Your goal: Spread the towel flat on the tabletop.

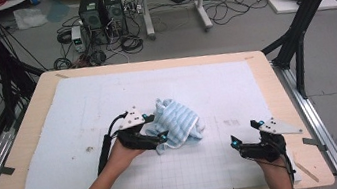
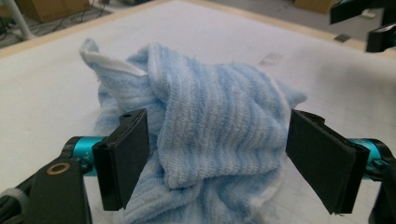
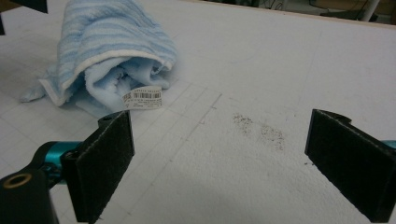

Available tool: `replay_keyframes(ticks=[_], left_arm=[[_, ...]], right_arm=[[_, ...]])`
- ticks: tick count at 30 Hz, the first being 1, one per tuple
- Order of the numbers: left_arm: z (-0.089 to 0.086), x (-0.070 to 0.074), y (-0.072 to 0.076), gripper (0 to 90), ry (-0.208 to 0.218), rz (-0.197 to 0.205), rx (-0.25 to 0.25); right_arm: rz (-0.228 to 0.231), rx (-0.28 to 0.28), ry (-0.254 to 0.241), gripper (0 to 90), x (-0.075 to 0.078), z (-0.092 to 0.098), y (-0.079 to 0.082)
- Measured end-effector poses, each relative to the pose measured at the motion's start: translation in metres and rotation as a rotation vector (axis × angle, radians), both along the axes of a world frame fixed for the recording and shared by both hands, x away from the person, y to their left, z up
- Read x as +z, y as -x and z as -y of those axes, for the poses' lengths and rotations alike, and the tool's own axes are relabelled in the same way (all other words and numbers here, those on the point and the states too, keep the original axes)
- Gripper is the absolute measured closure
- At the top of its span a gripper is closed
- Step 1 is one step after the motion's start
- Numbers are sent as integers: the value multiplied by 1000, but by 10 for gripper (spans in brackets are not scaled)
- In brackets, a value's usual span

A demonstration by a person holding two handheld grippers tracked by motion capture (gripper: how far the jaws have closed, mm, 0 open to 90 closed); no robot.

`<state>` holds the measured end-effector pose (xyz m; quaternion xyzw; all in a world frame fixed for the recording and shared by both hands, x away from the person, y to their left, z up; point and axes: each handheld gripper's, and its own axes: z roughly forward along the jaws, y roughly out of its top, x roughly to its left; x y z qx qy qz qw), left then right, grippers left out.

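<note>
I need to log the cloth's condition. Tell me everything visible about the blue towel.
The blue towel is ribbed terry with pale stripes and a white edge band. It lies crumpled in a loose heap on the white mat, near the table's middle. A barcode tag sticks out of its folds. The left claw is open, its jaws on either side of a fold. The right claw is open, apart from it.
</note>
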<state>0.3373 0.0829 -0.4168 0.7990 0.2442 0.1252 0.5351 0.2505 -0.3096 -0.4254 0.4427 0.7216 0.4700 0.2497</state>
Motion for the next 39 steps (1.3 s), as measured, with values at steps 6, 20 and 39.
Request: replay_keyframes(ticks=[6, 20, 39], left_arm=[[21, -12, -8, 215, -105, -5, 63], [-10, 5, -10, 829, 28, 11, 13], [-100, 27, -17, 829, 150, 30, 205]], right_arm=[[-7, -10, -3, 71, 0, 2, 0], [-21, -15, -9, 71, -2, 3, 0], [-23, 3, -11, 71, -2, -2, -2]])
